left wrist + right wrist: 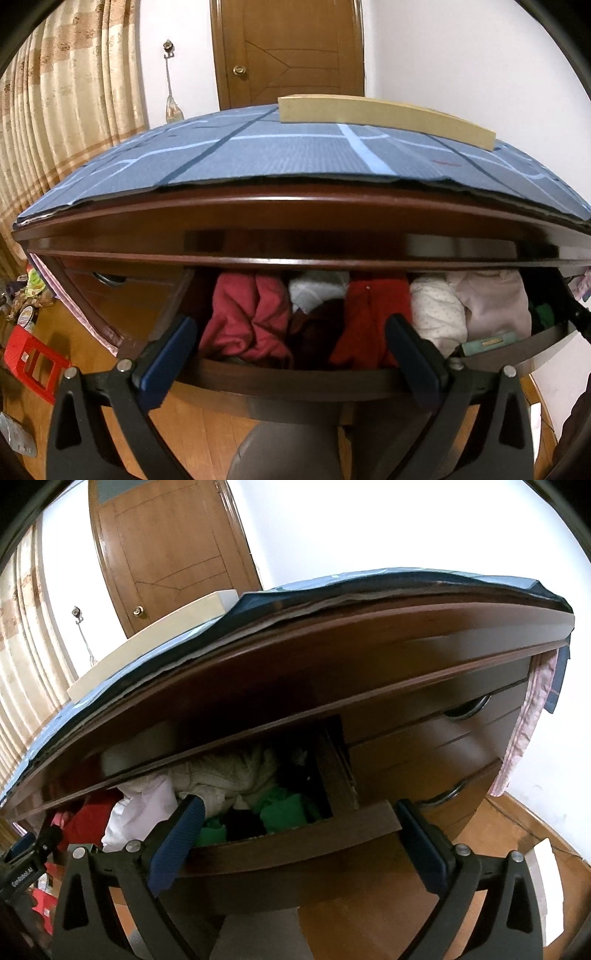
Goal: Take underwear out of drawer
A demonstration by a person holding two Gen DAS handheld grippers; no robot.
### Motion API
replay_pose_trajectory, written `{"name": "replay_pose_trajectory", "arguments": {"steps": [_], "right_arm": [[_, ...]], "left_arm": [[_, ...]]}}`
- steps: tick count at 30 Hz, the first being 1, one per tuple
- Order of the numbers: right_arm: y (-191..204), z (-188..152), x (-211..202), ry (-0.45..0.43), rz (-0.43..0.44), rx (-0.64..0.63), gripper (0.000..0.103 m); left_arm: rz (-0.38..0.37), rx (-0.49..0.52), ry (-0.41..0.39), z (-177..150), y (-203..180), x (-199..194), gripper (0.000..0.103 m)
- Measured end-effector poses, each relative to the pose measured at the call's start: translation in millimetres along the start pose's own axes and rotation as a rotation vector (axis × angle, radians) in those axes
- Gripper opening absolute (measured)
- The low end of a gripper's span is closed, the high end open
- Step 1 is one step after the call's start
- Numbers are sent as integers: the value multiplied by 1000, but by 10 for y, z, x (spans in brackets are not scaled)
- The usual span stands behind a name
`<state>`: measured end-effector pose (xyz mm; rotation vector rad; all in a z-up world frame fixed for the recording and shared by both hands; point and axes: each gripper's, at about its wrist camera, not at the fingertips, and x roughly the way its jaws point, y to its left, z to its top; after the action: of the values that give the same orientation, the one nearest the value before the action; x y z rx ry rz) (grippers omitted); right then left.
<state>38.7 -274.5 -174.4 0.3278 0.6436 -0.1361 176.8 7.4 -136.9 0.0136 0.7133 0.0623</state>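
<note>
A dark wooden drawer (295, 384) stands pulled out of a dresser, packed with folded garments. In the left wrist view I see a dark pink piece (247, 317), a red one (373, 317), a white dotted one (436, 314) and a pale pink one (495, 302). My left gripper (291, 336) is open just in front of the drawer's front edge, holding nothing. The right wrist view shows the drawer's right end (295, 840) with green fabric (284, 808), a cream knit (229, 775) and white cloth (140, 808). My right gripper (299, 823) hangs open at that edge.
The dresser top carries a blue patterned cover (295, 155) and a flat beige box (384, 114). Shut drawers with metal handles (467, 709) sit to the right. A red plastic stool (33, 365) and clutter stand on the wooden floor at left. A brown door (288, 51) is behind.
</note>
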Motion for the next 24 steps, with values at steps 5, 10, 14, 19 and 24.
{"name": "replay_pose_trajectory", "arguments": {"steps": [5, 10, 14, 19, 24], "right_arm": [[-39, -22, -24, 1, 5, 11, 102], [-41, -27, -41, 3, -1, 5, 102], [-38, -52, -75, 1, -3, 5, 102], [-43, -71, -110, 0, -6, 2, 102], [-60, -57, -111, 0, -7, 0, 102]], "left_arm": [[-10, 3, 7, 10, 18, 7, 103], [-17, 5, 11, 0, 23, 13, 103], [-25, 6, 10, -30, 33, 1, 103], [-23, 5, 5, -75, 20, -26, 103], [-23, 5, 4, -81, 19, -26, 103]]}}
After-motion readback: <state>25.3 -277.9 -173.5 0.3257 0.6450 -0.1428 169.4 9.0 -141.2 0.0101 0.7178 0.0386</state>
